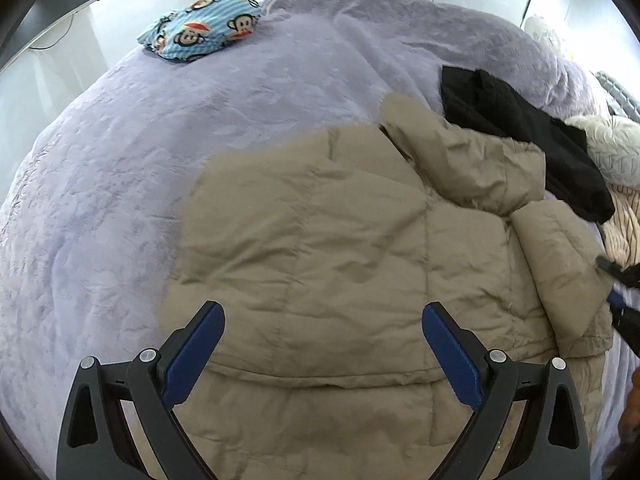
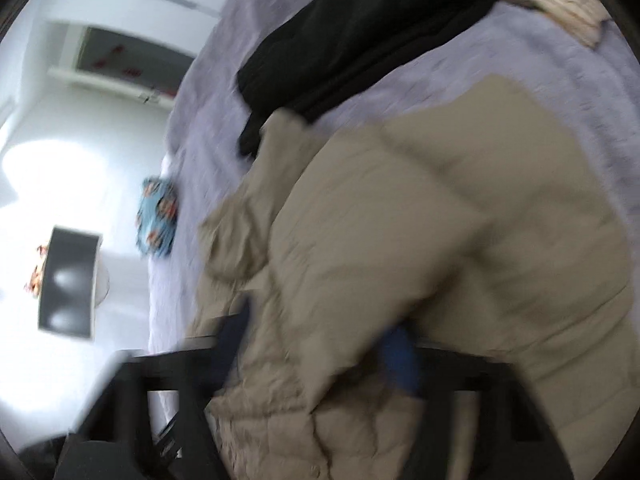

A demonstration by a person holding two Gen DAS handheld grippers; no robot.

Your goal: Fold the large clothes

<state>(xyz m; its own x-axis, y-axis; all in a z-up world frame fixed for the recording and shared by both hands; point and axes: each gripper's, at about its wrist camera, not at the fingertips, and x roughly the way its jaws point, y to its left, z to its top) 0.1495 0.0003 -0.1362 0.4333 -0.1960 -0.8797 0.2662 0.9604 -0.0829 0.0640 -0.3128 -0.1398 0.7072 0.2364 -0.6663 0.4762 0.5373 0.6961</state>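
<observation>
No readable writing. Left gripper [image 1: 323, 326] released above coat [image 1: 340, 240]; right gripper [image 2: 320, 344] grasping coat fold, blurred.

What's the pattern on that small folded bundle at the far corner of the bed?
The bundle has light blue stripes printed with cartoon monkey faces, clearest in the left wrist view.

Tan puffer jacket [image 2: 420, 240] bunched on the lilac bed [image 2: 208, 120].
Right tongs [image 2: 324, 344] blurred, jacket fabric between them; black garment [image 2: 360, 36] beyond.
</observation>
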